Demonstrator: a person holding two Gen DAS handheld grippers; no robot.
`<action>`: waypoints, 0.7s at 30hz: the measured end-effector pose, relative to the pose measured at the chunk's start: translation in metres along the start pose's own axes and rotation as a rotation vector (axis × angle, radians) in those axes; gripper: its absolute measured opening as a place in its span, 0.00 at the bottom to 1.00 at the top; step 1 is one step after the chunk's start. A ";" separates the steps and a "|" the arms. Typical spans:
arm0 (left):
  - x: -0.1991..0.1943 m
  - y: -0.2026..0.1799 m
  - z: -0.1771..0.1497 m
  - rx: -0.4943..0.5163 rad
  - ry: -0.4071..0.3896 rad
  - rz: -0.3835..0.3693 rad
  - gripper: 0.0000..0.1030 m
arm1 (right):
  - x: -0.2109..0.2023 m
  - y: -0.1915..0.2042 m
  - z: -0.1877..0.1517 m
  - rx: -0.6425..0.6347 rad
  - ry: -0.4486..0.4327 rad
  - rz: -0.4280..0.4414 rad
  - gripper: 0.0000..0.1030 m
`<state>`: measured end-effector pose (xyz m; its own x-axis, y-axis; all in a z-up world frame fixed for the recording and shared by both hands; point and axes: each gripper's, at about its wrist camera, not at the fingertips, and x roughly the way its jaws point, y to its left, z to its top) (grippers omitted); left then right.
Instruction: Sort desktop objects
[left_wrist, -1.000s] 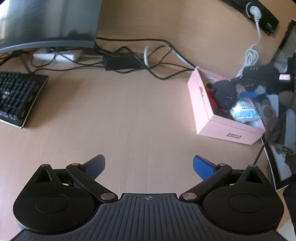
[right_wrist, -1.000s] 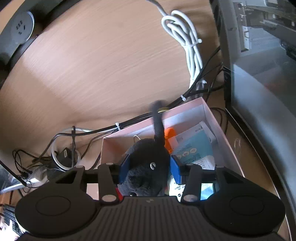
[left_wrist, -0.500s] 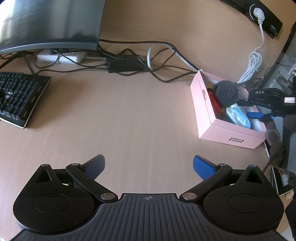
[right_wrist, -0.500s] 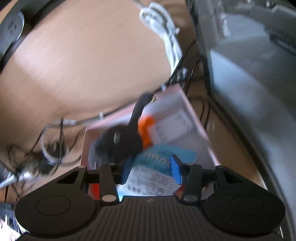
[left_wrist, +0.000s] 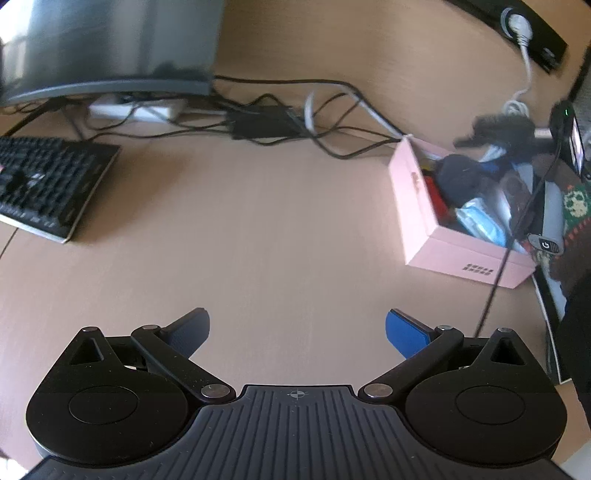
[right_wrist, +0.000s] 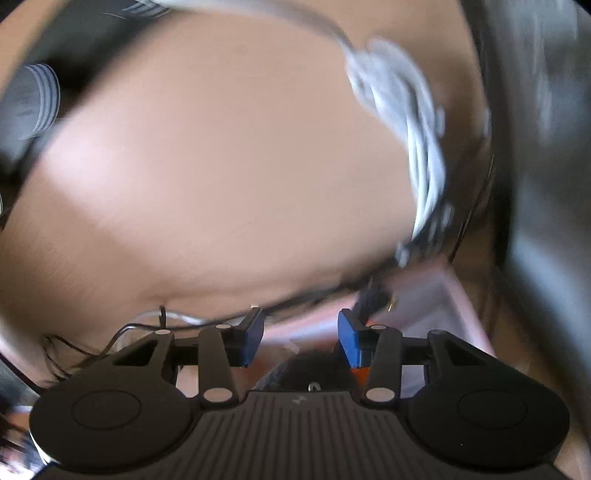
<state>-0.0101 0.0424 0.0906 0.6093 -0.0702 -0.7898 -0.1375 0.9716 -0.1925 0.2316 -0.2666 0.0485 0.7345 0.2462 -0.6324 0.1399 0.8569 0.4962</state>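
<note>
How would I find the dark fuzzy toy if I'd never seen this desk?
Look right of the keyboard to the pink box by the desk's edge. Inside lies the plush toy, the only dark, furry lump among bright packets.

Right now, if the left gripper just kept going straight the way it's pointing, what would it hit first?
Probably the bare wooden desk. The left gripper is open and empty, angled down at clear tabletop. The keyboard lies off to one side, the pink box to the other.
</note>
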 end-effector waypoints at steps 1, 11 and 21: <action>-0.001 0.004 -0.001 -0.012 0.002 0.009 1.00 | 0.007 -0.008 0.001 0.033 0.021 -0.017 0.43; 0.005 0.007 -0.012 -0.014 -0.033 0.012 1.00 | -0.048 -0.016 -0.025 -0.048 -0.101 -0.166 0.39; -0.003 -0.009 -0.053 0.251 -0.002 -0.144 1.00 | -0.164 -0.022 -0.131 -0.295 0.077 0.123 0.89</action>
<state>-0.0520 0.0220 0.0635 0.6099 -0.2109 -0.7639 0.1479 0.9773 -0.1518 0.0211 -0.2669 0.0635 0.6797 0.3802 -0.6273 -0.1539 0.9100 0.3849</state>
